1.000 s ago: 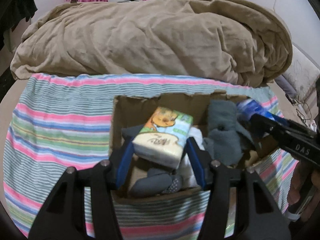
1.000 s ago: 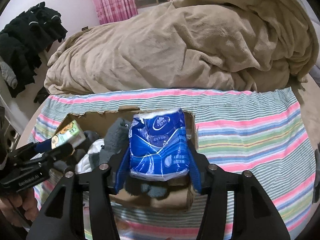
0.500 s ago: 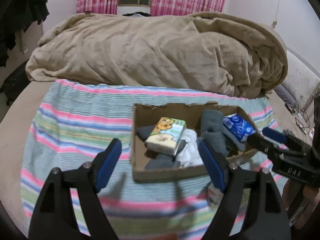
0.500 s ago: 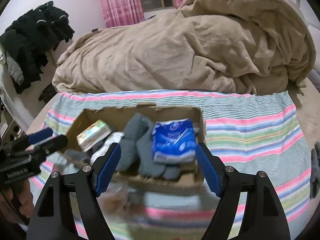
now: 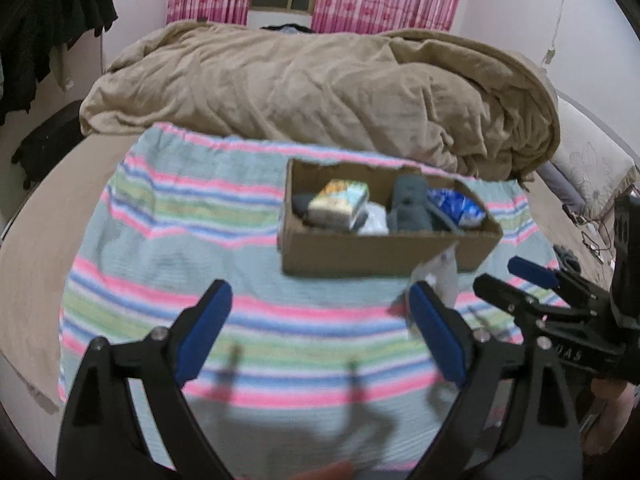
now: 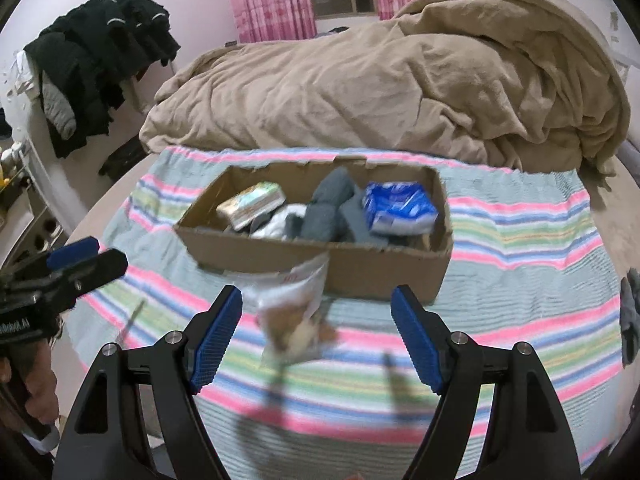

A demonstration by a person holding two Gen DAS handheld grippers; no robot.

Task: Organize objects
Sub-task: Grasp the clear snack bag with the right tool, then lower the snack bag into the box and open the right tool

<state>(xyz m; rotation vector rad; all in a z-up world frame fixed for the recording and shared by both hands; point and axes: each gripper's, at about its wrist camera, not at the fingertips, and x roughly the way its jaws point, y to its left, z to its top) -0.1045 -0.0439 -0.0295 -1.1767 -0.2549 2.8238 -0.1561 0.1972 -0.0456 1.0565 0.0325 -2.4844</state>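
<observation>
An open cardboard box (image 5: 380, 250) (image 6: 360, 268) sits on a striped cloth on the bed. In it lie a yellow-green tissue pack (image 5: 340, 202) (image 6: 250, 202), grey socks (image 5: 410, 204) (image 6: 330, 210), something white and a blue tissue pack (image 5: 456, 206) (image 6: 398, 208). A clear plastic bag with brown contents (image 6: 296, 316) (image 5: 438, 280) lies on the cloth in front of the box. My left gripper (image 5: 320, 336) is open and empty, well in front of the box. My right gripper (image 6: 316, 338) is open and empty, just above the bag.
A rumpled tan blanket (image 5: 320, 88) covers the bed behind the box. The striped cloth (image 5: 180, 220) spreads out left and front of the box. Dark clothes (image 6: 100, 56) hang at the left wall. A dark grey item (image 6: 630, 312) lies at the cloth's right edge.
Both grippers opened, leaving the yellow-green pack and the blue pack in the box, then pulled back toward the front of the cloth.
</observation>
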